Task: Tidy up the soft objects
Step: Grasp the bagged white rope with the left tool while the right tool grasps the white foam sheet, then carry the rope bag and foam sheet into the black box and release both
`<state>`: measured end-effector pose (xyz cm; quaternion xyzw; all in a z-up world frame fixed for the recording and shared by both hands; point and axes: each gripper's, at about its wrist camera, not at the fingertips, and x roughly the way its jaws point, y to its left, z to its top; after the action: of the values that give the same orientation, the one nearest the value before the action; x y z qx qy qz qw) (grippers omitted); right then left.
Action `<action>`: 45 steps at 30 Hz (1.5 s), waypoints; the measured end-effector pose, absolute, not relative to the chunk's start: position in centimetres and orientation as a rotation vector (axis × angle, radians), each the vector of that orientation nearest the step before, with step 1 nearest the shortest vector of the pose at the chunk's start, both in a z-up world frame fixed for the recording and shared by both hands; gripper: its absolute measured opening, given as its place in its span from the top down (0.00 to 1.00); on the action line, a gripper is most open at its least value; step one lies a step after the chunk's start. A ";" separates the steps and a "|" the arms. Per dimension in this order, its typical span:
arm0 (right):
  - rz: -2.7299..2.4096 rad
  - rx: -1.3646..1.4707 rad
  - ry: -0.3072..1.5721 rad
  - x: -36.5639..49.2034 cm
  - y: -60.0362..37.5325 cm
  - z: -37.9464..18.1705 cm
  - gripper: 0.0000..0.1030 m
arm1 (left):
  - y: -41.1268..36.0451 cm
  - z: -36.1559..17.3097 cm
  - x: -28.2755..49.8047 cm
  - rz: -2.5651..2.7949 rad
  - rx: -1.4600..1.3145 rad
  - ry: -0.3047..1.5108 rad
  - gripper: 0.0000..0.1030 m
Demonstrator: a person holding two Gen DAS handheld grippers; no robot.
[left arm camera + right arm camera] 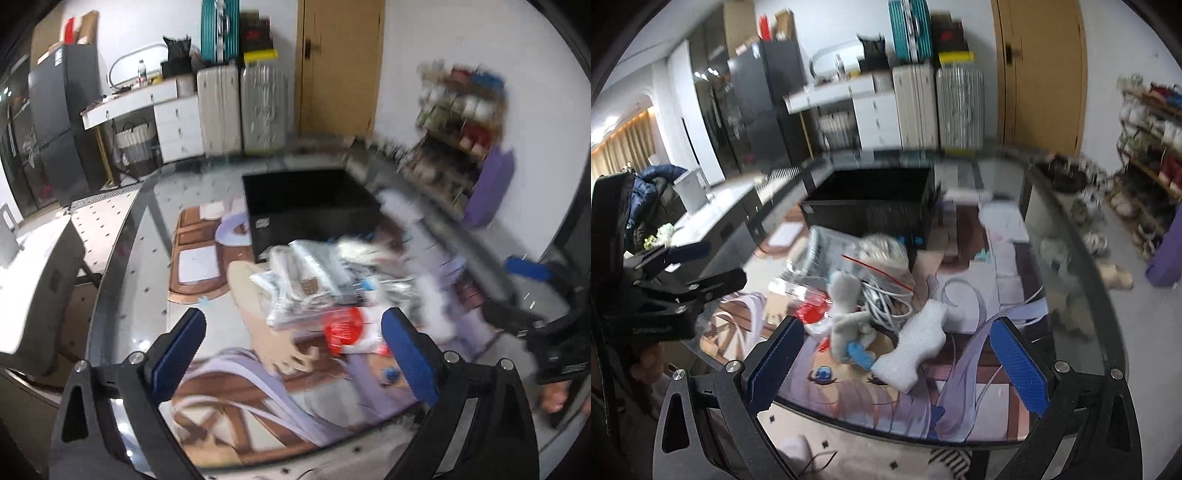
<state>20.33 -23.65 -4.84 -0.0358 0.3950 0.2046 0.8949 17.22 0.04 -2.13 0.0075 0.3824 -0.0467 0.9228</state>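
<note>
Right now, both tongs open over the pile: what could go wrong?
1. The white cable loops out of the zip bag and around the grey plush; lifting the plush may drag it along.
2. The foam block lies near the glass table's edge; a nudge might tip it off.

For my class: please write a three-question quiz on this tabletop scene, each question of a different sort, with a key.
1. True or false: the right gripper is shut on the foam block.
2. Multiple choice: the black bin stands (A) beyond the pile of bags, away from the grippers, (B) between the pile and the grippers, (C) on top of the pile.
3. Fill in: the jaws of the left gripper are ____.

Key: 1 false, its jaws are apart and hold nothing; 2 A; 3 open.
</note>
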 end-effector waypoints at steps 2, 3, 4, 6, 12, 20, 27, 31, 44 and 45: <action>0.427 -0.086 0.868 21.7 -23.3 -5.6 0.00 | 0.3 -3.0 19.7 -0.077 0.034 0.835 0.07; 0.426 -0.091 0.894 22.4 -23.0 -6.1 0.00 | 0.4 -3.3 20.5 -0.068 0.038 0.851 0.07; 0.428 -0.093 0.915 23.0 -23.0 -6.5 0.00 | 0.2 -4.1 21.8 -0.077 0.049 0.890 0.07; 0.423 -0.118 0.952 24.0 -22.5 -7.6 0.00 | -0.1 -5.3 23.2 -0.080 0.076 0.934 0.07; 0.415 -0.157 1.008 25.2 -22.3 -9.4 0.00 | -1.2 -7.0 24.9 -0.090 0.092 0.979 0.08; 0.420 -0.127 1.071 26.0 -23.0 -10.4 0.02 | -2.7 -7.9 27.8 -0.076 0.086 1.007 0.10; 0.428 -0.066 1.158 26.6 -23.8 -11.6 0.27 | -3.5 -8.8 27.7 -0.089 0.146 1.052 0.60; 0.430 -0.052 1.175 27.1 -23.9 -12.0 0.40 | -2.7 -7.7 26.3 -0.111 0.110 1.034 0.64; 0.455 -0.103 1.120 26.8 -23.9 -10.8 0.61 | -0.4 -6.2 21.4 -0.130 0.019 0.989 0.64; 0.457 -0.096 1.106 26.5 -23.9 -10.4 0.61 | -0.3 -6.0 21.2 -0.133 0.014 0.984 0.64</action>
<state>26.54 -23.94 -10.39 -0.0454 0.5204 0.2152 0.8251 21.16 -0.25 -5.99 0.0066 0.4719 -0.0636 0.8793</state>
